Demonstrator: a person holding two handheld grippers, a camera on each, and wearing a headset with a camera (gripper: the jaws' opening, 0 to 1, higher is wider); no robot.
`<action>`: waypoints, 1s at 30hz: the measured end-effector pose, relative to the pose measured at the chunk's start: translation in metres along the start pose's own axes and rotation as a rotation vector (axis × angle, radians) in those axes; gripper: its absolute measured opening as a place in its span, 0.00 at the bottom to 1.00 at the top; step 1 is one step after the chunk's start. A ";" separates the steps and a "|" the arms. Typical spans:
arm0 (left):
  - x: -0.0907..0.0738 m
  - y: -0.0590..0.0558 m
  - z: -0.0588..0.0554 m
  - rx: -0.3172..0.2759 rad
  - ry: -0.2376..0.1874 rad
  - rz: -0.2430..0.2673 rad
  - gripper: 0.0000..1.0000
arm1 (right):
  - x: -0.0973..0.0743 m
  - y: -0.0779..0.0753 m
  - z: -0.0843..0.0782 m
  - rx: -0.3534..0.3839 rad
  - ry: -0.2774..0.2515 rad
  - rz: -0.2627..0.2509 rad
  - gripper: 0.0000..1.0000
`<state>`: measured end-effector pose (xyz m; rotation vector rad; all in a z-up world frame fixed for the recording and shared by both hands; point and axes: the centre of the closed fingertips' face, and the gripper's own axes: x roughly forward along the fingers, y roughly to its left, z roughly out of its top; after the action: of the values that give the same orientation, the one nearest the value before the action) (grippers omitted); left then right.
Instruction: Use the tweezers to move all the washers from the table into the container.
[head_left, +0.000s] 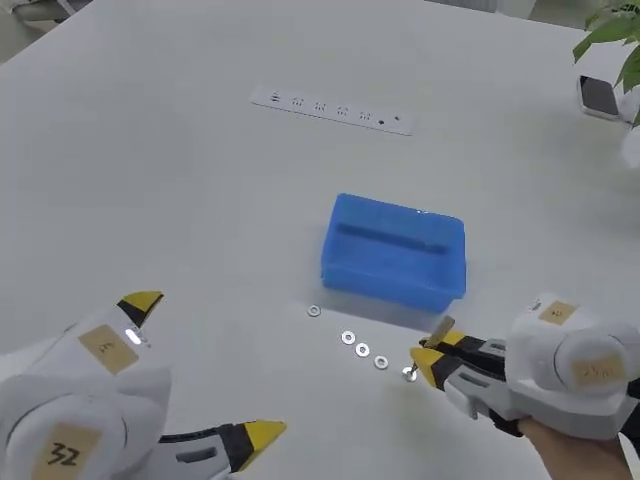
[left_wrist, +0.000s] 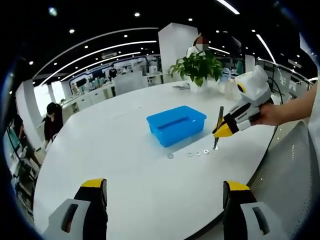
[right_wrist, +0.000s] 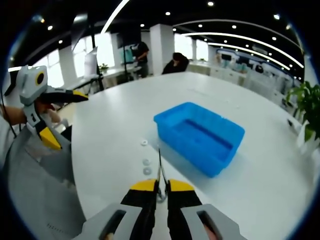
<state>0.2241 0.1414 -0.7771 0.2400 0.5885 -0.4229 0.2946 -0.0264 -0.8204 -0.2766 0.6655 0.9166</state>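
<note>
A blue container (head_left: 395, 250) (left_wrist: 176, 124) (right_wrist: 200, 135) stands on the white table. A row of several small washers (head_left: 363, 350) (left_wrist: 198, 153) (right_wrist: 146, 161) lies in front of it. My right gripper (head_left: 432, 357) (right_wrist: 159, 186) (left_wrist: 223, 131) is shut on thin tweezers (head_left: 438, 332) (right_wrist: 160, 167) (left_wrist: 218, 125). The tweezers point down, with their tips at the washer (head_left: 409, 373) at the right end of the row. My left gripper (head_left: 200, 368) (left_wrist: 164, 187) hangs open and holds nothing, near the table's front left, well away from the washers.
A white power strip (head_left: 330, 110) lies beyond the container. A phone (head_left: 598, 97) and a potted plant (head_left: 612, 40) (left_wrist: 197, 67) are at the far right. People sit at desks in the background (right_wrist: 175, 62).
</note>
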 end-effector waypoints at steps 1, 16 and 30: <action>0.000 -0.001 0.001 0.005 0.009 -0.003 0.99 | 0.000 0.000 0.000 0.002 -0.002 -0.006 0.03; 0.000 -0.004 0.001 0.114 0.008 0.017 0.99 | -0.005 -0.003 0.016 -0.004 -0.009 -0.054 0.02; 0.001 0.000 -0.001 0.135 0.024 0.039 0.99 | -0.009 -0.013 0.093 -0.072 -0.125 -0.030 0.02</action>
<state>0.2240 0.1419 -0.7787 0.3854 0.5785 -0.4230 0.3389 0.0055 -0.7440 -0.2905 0.5130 0.9220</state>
